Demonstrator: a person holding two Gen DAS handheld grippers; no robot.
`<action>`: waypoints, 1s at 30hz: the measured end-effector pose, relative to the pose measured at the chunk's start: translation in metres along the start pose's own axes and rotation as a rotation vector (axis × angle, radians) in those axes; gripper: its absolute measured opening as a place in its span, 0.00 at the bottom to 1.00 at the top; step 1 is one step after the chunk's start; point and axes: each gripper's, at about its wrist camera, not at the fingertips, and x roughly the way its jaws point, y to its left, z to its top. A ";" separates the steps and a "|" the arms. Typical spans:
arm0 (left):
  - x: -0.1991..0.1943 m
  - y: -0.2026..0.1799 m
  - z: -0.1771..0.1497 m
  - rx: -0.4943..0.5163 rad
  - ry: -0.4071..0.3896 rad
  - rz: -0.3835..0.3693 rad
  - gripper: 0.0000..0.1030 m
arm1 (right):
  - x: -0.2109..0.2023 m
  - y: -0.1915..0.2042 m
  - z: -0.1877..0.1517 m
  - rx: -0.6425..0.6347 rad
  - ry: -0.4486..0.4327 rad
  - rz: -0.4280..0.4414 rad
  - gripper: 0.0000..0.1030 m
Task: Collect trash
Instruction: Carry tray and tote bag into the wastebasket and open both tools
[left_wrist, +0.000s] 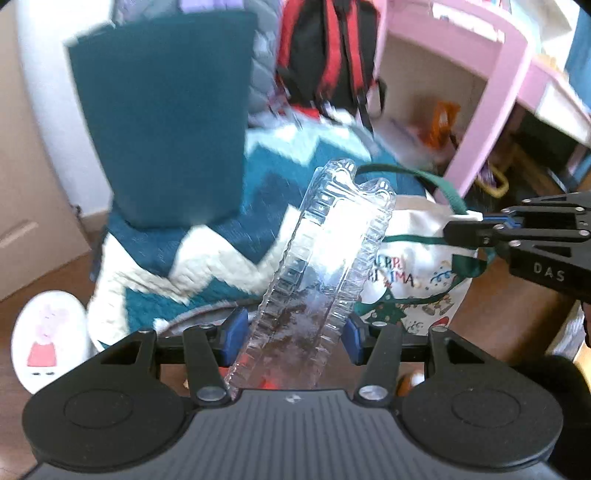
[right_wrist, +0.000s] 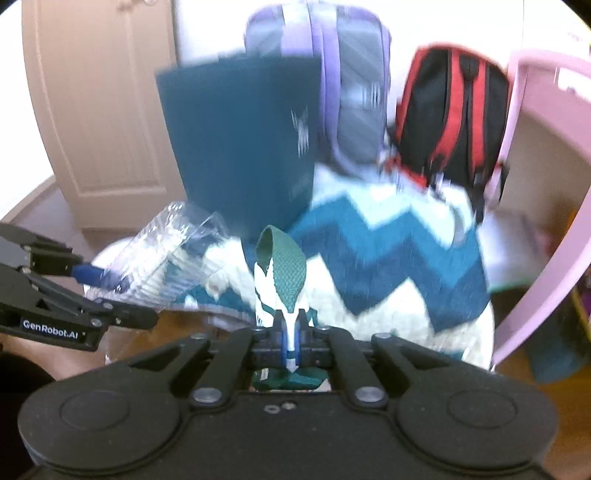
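- Left tool (left_wrist: 293, 334): the blue pads were seen part-way apart and clamped on a clear plastic clamshell container (left_wrist: 325, 266), taken as the trash item. The container's long axis ran forward and up along the fingers, tilted slightly rightward, its far end standing clear of the tool.
- Behind it, a teal-and-white zigzag blanket (left_wrist: 207, 240) and a dark teal panel (left_wrist: 162, 118) were noted, blurred.
- Right of the container, a white Christmas tote bag (left_wrist: 417, 273) was seen hanging just beside it, its top lower than the container's far end.
- Right tool (right_wrist: 290, 341): the pads were seen pressed together on the bag's green strap (right_wrist: 286, 273), which looped up past the fingertips.
- Key relation, judged: the bag lay to the right of and below the container, so the left tool was the carrying one; the container would need to be swung rightward and tipped end-first into the mouth. How far the mouth gaped could not be told.
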 end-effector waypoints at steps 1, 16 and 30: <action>-0.009 0.001 0.005 -0.005 -0.023 0.009 0.51 | -0.009 0.003 0.010 -0.013 -0.031 -0.008 0.04; -0.108 0.053 0.142 -0.089 -0.292 0.153 0.51 | -0.067 0.028 0.182 -0.054 -0.373 -0.069 0.04; -0.082 0.112 0.258 -0.141 -0.370 0.223 0.51 | 0.000 0.037 0.280 0.004 -0.460 -0.046 0.04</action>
